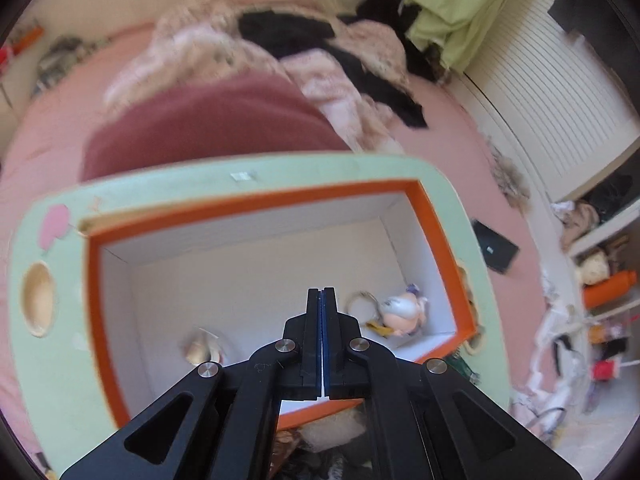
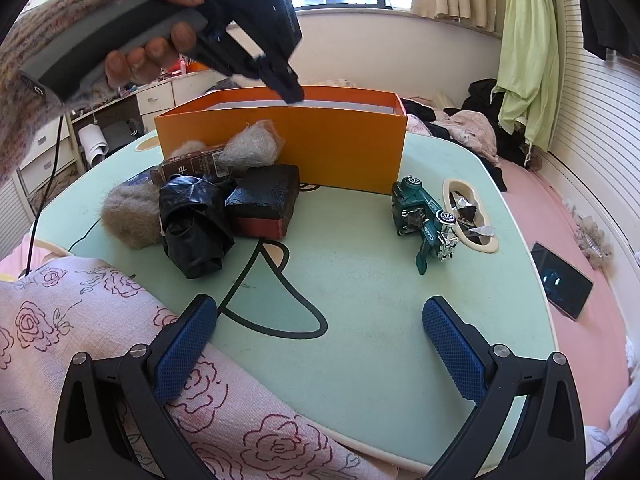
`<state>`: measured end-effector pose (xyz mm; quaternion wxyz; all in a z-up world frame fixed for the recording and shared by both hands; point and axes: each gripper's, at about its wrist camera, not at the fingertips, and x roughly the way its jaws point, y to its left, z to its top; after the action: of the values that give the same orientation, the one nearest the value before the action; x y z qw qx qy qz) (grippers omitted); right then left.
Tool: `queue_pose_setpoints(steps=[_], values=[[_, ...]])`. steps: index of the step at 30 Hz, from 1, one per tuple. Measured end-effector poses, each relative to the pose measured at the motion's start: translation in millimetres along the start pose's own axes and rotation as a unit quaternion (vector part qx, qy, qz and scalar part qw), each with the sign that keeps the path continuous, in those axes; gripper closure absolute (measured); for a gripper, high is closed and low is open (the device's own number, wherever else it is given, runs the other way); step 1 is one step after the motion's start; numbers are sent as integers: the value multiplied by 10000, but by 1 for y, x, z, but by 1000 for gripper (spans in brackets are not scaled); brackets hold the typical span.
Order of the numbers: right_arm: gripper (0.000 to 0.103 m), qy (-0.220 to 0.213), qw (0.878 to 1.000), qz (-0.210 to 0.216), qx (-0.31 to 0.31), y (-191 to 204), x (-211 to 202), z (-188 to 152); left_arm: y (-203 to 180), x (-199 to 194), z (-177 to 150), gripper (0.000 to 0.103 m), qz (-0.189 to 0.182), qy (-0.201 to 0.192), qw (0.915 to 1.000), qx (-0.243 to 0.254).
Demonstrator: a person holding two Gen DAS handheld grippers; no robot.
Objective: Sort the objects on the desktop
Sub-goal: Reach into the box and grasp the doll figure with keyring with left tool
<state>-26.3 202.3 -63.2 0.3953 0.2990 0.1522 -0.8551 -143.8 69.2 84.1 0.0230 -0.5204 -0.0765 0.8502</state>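
Bedroom, pink bed, small green counter point(image 2: 360, 280) set on it with an orange box point(image 2: 280, 136) at the far side. Left tool point(image 1: 322, 292) hangs over the open box, fingers pressed together with nothing visible between them; in the right view it is tipped down at the box rim. Inside the box lie a small doll point(image 1: 402, 314), a ring point(image 1: 360, 306) beside it, and a blurred roundish item point(image 1: 202, 348) nearer the left wall, so some sorting looks done. Right tool point(image 2: 320, 340) sits low at the near edge, fingers spread wide, holding nothing. Left on the counter, all outside the box: a grey fluff ball point(image 2: 128, 216), crumpled black bag point(image 2: 196, 224), dark block point(image 2: 266, 200), brown packet point(image 2: 192, 166) and pale fluff point(image 2: 252, 146) against the box front, plus a green toy car point(image 2: 424, 216) well right, beside a cup recess point(image 2: 490, 246) with foil scraps. Judged roughly a third done; most items are not yet boxed.
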Motion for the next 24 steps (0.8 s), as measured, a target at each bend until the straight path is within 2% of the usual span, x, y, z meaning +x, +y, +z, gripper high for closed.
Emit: queue_pose_setpoints(steps=[1,2,4,7,13,19,24], values=[[1,0,10000,0,0,0,0,0,-3,-2,-2,87,197,-129,9997,79],[1,0,10000,0,0,0,0,0,-7,-3,-4,69,348,-228,9990,185],[1,-1,10000,0,-1,0,0,0,-13,-4,-9,53,599,-379,9966,412],[1,-3,10000,2,-1,0,0,-1,-18,0,-13,53,787,-411,9942,607],[1,-5,10000,3,-2,0,0,-1,-27,11,-18,53,701,-239,9949,690],[1,-6,10000,4,-3,0,0,-1,-34,25,-16,53,76,269,9992,272],[1,-7,10000,4,-4,0,0,-1,-42,48,-13,52,-490,1053,9931,-156]])
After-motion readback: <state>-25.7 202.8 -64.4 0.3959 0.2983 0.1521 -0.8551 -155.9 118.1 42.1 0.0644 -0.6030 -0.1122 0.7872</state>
